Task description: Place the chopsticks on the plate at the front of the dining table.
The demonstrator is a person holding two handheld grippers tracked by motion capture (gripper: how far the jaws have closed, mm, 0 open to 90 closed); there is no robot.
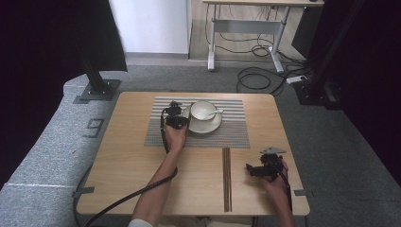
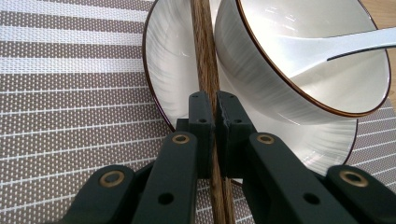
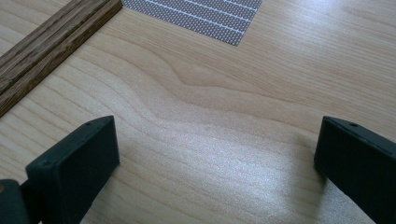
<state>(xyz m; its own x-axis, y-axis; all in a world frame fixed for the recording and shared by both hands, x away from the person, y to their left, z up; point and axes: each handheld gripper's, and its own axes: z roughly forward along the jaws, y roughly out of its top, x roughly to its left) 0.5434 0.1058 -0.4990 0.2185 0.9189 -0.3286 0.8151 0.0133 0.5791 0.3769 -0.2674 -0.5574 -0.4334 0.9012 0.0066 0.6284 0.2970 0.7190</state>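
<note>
Clamping one chopstick (image 2: 208, 70), your left gripper (image 2: 215, 122) hides its tip at the plate's (image 2: 164, 74) nine o'clock; one bowl (image 2: 261, 70), one spoon (image 2: 327, 44). Your right gripper (image 3: 217, 154) sits wide, empty, on the worktop (image 3: 280, 70).

The bowl (image 1: 204, 110) sat on its saucer (image 1: 207, 126) mid-placemat (image 1: 231, 133), spoon (image 1: 215, 112) handle jutting rightward. Left of the bowl, the left gripper (image 1: 176, 120) crowded the saucer rim, clamped on a chopstick (image 2: 205, 70). Right of the bowl, bare mat lay open. Nearer the person, the dark wooden strips (image 1: 226, 179) barred the tabletop (image 1: 127, 161); beyond them the right gripper (image 1: 257, 169) had clear wood between its spread jaws.
</note>
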